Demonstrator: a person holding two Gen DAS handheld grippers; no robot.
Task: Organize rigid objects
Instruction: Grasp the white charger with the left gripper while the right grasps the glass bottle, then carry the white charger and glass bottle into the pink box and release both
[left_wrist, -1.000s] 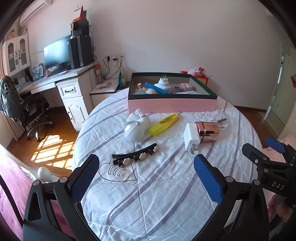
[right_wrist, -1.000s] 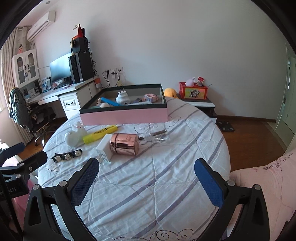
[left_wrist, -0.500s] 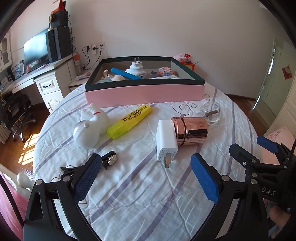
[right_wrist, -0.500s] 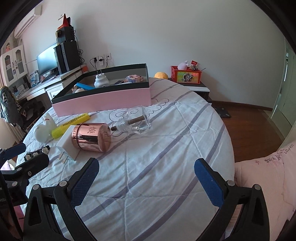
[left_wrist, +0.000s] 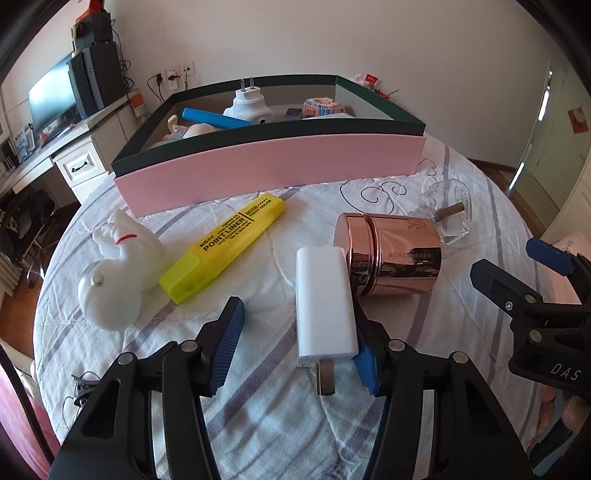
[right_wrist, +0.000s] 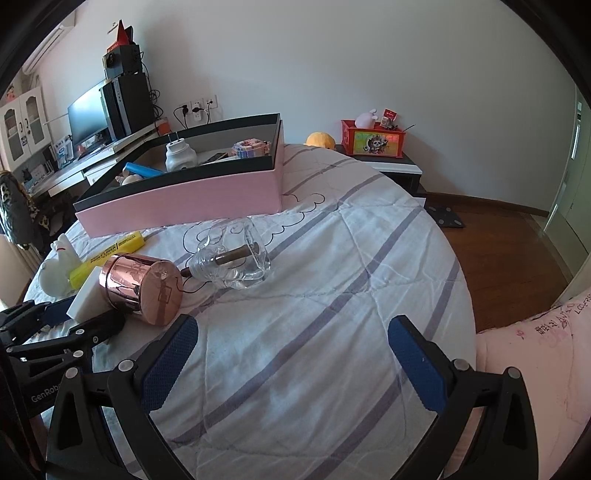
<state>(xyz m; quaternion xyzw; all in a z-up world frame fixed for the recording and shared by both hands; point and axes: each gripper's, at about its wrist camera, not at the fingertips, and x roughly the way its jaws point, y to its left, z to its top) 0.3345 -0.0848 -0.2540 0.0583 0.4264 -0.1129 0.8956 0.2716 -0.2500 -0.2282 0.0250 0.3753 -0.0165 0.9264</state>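
Left gripper (left_wrist: 295, 339): jaws just narrowing, white charger (left_wrist: 325, 310) between them, left pad not touching.
Right gripper (right_wrist: 291, 358): released, rose-gold canister (right_wrist: 142, 288) ahead-left.

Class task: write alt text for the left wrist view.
The left gripper, jaws just closing, straddles a white plug charger lying on a striped bedspread. Beside it lie a rose-gold tin, a yellow highlighter and a white figurine.
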